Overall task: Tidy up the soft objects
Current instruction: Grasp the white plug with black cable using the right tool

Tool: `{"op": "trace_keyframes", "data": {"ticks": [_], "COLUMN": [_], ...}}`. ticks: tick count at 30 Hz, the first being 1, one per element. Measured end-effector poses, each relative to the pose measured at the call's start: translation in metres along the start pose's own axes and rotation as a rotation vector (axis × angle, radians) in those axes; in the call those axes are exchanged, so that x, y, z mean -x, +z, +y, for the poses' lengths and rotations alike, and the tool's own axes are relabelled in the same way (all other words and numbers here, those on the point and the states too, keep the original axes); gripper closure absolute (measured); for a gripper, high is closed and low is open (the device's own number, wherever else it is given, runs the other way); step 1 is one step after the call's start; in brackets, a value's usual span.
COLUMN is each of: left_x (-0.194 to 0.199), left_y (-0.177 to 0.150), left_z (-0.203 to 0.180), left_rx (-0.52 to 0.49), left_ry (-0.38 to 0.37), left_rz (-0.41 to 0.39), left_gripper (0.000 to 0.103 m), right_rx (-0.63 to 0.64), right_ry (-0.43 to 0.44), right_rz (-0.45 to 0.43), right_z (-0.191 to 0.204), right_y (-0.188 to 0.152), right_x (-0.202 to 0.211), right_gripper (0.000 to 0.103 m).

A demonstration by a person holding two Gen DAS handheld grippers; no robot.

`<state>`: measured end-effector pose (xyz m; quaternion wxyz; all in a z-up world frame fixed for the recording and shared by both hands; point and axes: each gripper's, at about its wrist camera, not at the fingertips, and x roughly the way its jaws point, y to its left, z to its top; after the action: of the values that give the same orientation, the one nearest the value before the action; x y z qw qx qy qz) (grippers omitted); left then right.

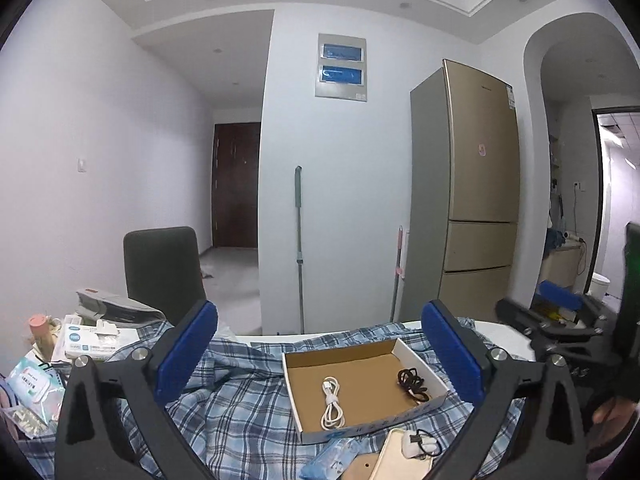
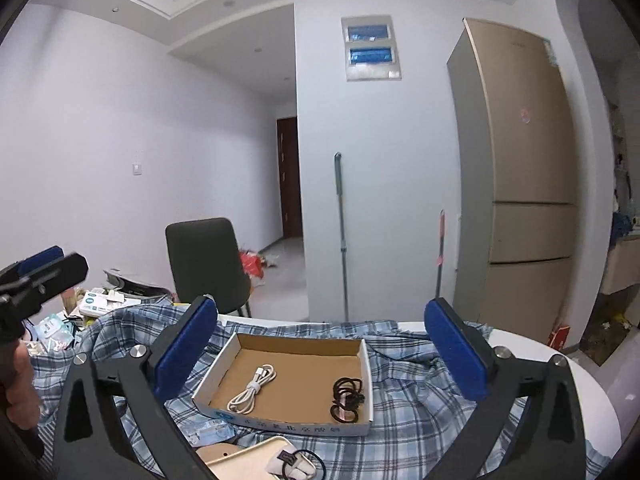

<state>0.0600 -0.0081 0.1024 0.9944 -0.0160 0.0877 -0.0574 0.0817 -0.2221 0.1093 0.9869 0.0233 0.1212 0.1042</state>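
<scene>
- Left wrist view looks level across the table's near edge toward the fridge [image 1: 476, 184].
- Right wrist view sits alongside; both share the cardboard box [image 1: 298, 362] [image 2: 362, 364].

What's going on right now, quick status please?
Both grippers, left and right, open, empty. White cable and black hair ties in cardboard box. Nothing blocking.

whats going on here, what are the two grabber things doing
A person holds a gripper in each hand above a table draped with a plaid cloth. The left gripper and the right gripper are both wide open and hold nothing. Below them, an open cardboard box already contains a bundled white cable and some black hair ties. More small items lie on the cloth in front of it.
</scene>
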Motion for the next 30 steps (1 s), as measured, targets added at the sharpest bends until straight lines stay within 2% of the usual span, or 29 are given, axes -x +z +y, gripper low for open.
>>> {"op": "trace_keyframes", "data": {"ticks": [6,11,16,20,30], "left_x": [0.000,-0.013,-0.024,-0.042,-0.058], "left_y": [-0.028,-0.055,-0.082,-0.105,-0.116], "left_z": [0.001,-0.004,0.001,0.006,0.013], "left_rx": [0.020,-0.009,0.009,0.004,0.022], "left_ry": [-0.034,-0.006,-0.011,0.020,0.025], "left_rz": [0.045,0.071,0.075,0.146,0.218], "left_gripper": [0.000,0.000,0.000,0.000,0.000], "right_rx": [0.023,-0.027,-0.023,-0.013,0.046], "right_ry": [0.027,0.039,0.035,0.026,0.008], "right_rz": [0.003,0.016,0.088,0.107,0.136], "right_z": [0.001,-0.005,-0.008,-0.009,0.001], "right_y": [-0.016,-0.047,-0.072,-0.081,-0.090], "right_x": [0.013,0.004,-0.018,-0.022,-0.027], "right_gripper": [0.000,0.000,0.000,0.000,0.000]}}
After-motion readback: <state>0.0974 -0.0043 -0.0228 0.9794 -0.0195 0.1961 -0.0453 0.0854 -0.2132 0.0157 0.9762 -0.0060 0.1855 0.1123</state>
